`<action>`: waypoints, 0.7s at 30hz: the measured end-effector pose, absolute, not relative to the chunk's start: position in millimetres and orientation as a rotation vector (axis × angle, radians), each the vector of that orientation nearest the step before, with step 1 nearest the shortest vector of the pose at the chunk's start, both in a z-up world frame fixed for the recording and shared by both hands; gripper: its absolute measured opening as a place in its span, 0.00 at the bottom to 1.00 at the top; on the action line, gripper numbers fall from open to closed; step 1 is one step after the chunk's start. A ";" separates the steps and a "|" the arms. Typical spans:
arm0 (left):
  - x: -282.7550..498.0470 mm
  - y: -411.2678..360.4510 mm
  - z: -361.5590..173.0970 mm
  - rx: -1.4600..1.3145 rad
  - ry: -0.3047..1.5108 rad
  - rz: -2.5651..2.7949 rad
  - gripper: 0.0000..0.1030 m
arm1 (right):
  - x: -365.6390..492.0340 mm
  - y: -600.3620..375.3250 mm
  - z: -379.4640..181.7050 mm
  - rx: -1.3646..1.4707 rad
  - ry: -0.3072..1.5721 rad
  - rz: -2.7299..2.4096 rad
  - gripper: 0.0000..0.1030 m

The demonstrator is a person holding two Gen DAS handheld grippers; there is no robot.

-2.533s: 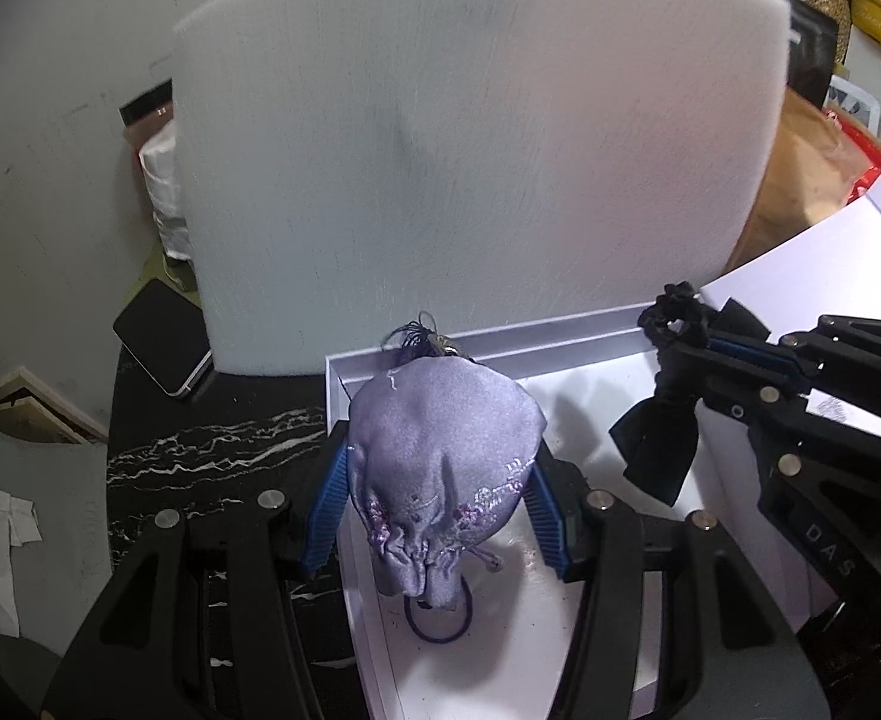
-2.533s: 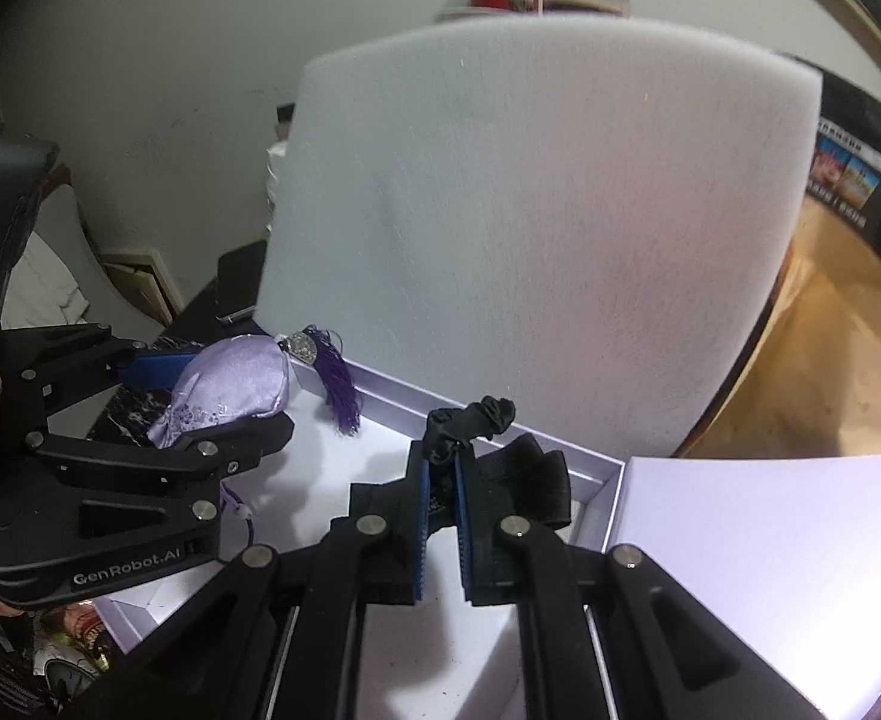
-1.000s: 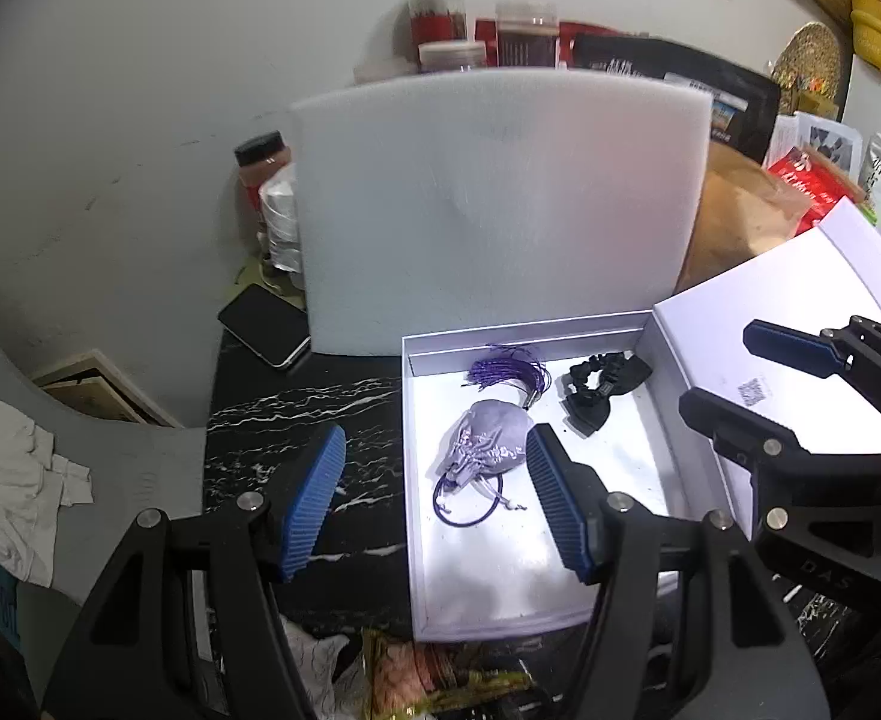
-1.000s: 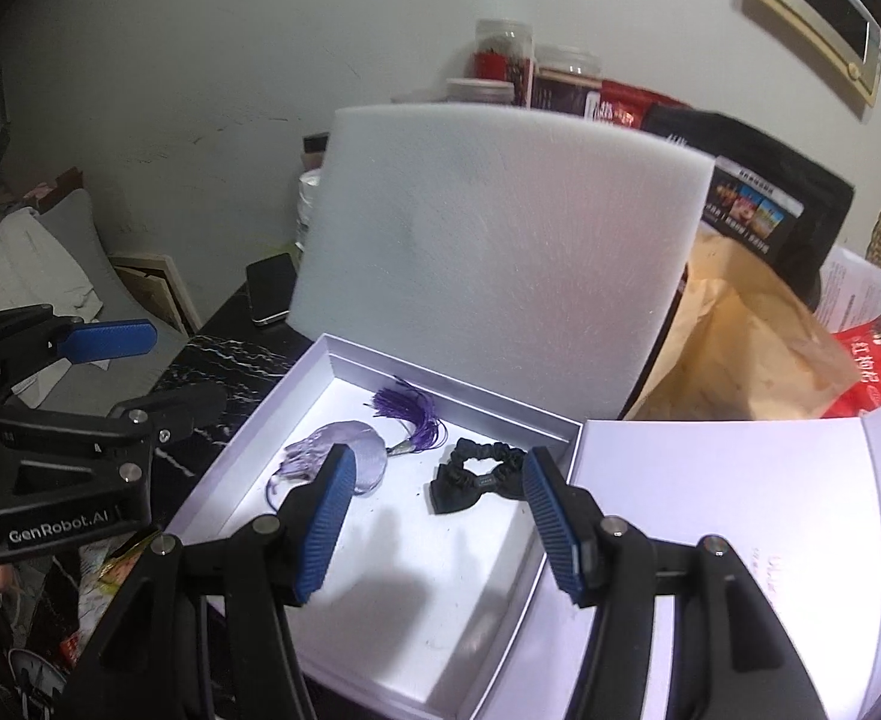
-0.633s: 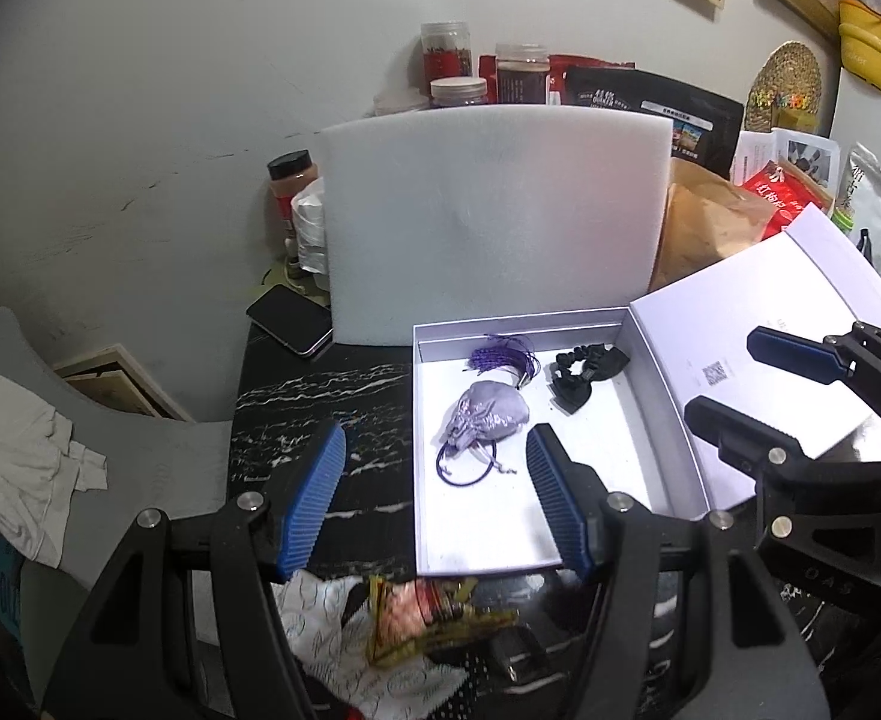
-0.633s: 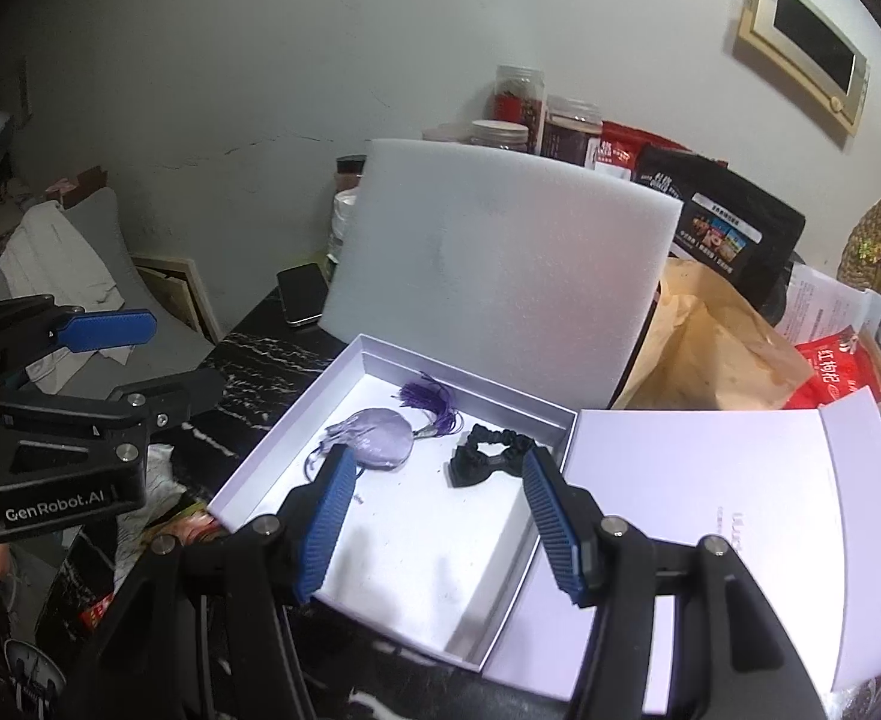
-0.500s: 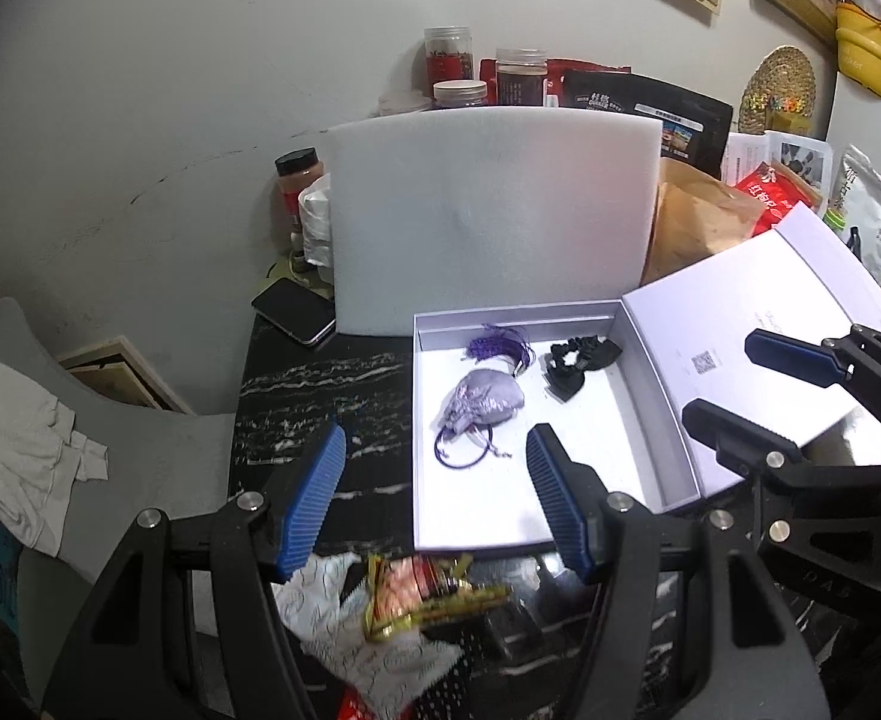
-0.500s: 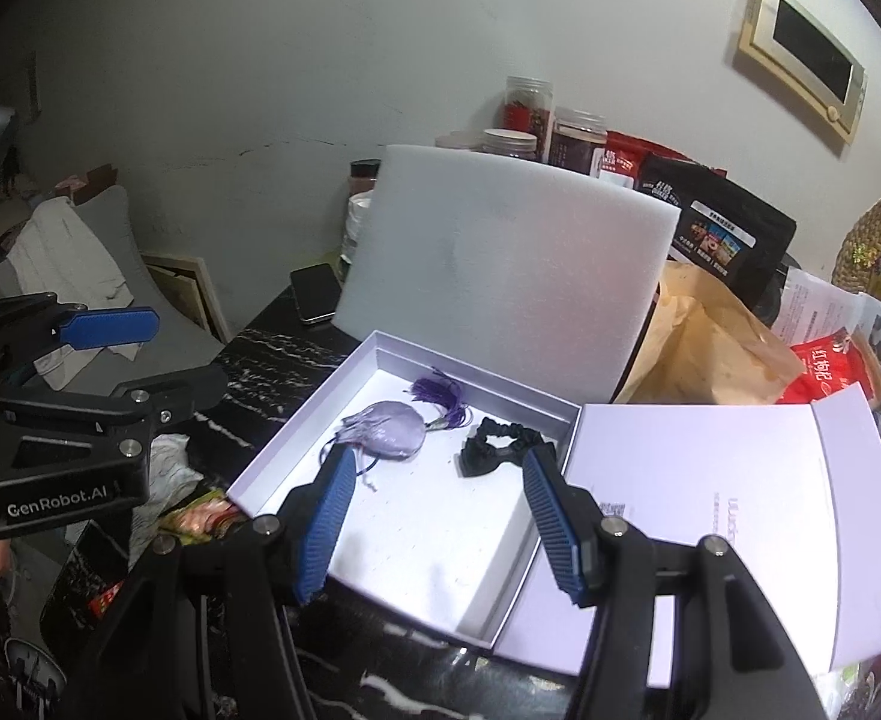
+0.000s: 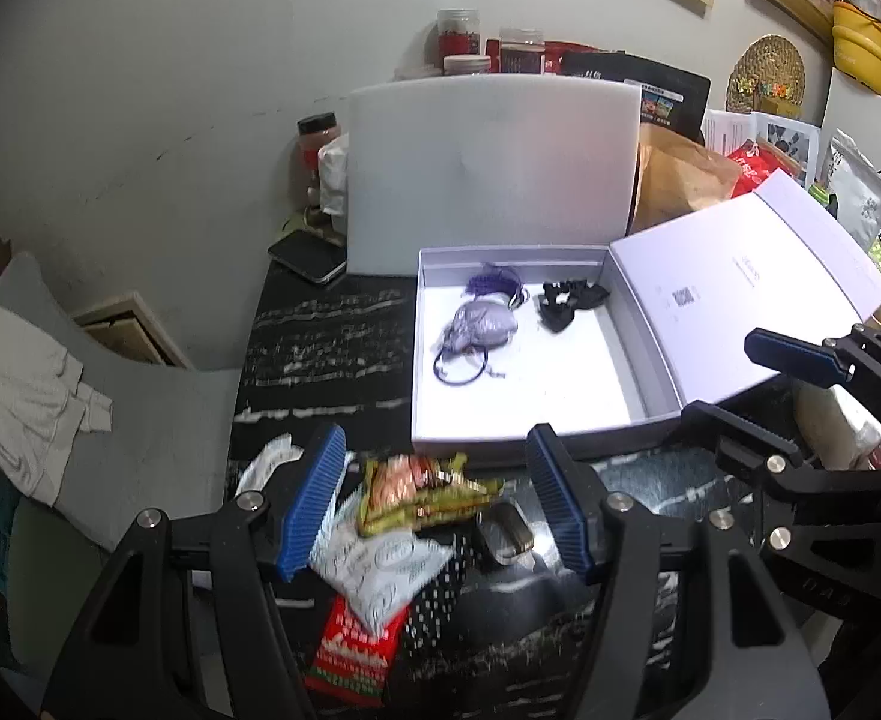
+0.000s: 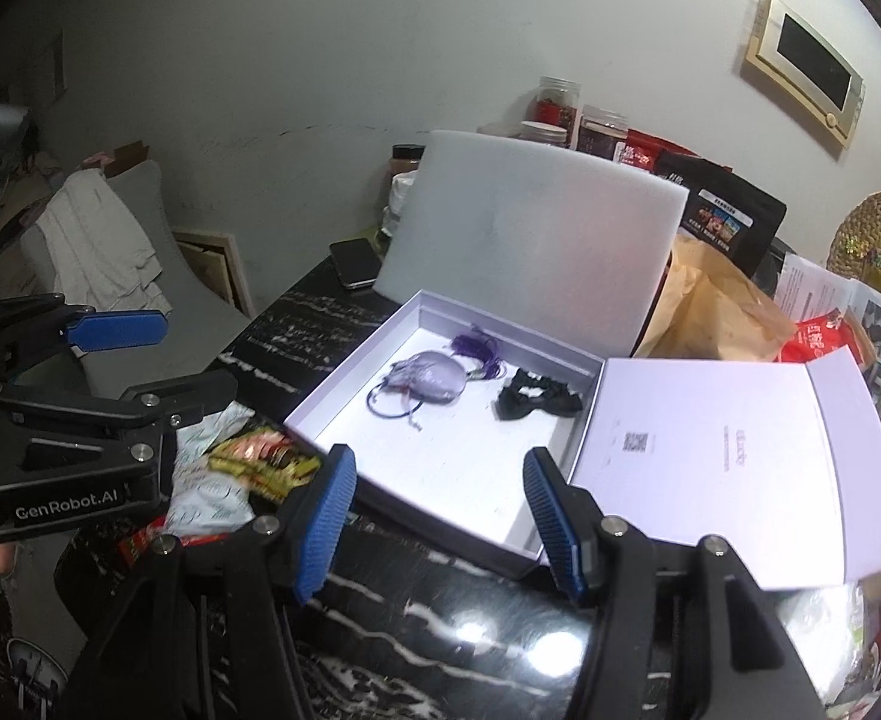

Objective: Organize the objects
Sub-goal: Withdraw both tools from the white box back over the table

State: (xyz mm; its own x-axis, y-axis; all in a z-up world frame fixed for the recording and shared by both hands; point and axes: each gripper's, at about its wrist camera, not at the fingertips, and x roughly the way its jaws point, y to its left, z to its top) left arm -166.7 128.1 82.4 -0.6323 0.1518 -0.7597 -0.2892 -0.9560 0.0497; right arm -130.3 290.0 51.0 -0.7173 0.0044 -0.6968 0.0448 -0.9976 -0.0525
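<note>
Both the left gripper [image 9: 437,495] and the right gripper [image 10: 437,516] hang with jaws wide, empty. The lilac pouch [image 9: 481,324] and black bow [image 9: 569,300] lie mid-frame inside the white box [image 9: 470,441]; both look soft and light, best pinched mid-body.

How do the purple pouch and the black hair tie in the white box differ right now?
The purple pouch is pale lilac, rounded and bulky, with a cord loop and a tassel; the black hair tie is dark, flatter and smaller. The pouch lies toward the box's left side; the hair tie lies nearer the hinged lid. Both rest apart from each other in the far half of the white box, gripped by neither tool.
</note>
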 end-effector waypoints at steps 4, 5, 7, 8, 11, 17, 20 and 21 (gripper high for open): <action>-149.4 121.1 73.2 -1.222 0.245 2.632 0.60 | -117.0 280.4 40.7 1.183 0.104 -2.865 0.57; -145.2 119.7 70.4 -1.227 0.243 2.632 0.60 | -114.6 278.1 37.8 1.187 0.105 -2.859 0.57; -136.4 116.4 63.4 -1.242 0.237 2.631 0.60 | -109.1 272.9 30.7 1.195 0.106 -2.847 0.57; -132.3 114.6 60.7 -1.248 0.232 2.630 0.60 | -107.9 271.2 28.2 1.198 0.105 -2.840 0.57; -123.7 108.3 53.1 -1.265 0.213 2.630 0.60 | -101.6 265.3 18.9 1.212 0.097 -2.819 0.57; -104.4 95.4 35.9 -1.299 0.188 2.627 0.60 | -88.4 252.8 1.8 1.226 0.085 -2.785 0.57; -93.0 87.8 26.1 -1.318 0.181 2.631 0.60 | -80.6 247.3 -4.4 1.209 0.068 -2.784 0.57; -89.6 84.8 22.5 -1.325 0.177 2.631 0.60 | -78.7 245.1 -6.9 1.212 0.067 -2.778 0.57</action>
State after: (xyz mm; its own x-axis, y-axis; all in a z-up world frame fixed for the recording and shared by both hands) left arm -89.6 84.8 22.5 -0.5821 0.1154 -0.8049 -0.2221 -0.9748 0.0209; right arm -78.7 245.1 -6.9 -0.6754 -0.0826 -0.7328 0.1178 -0.9930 0.0034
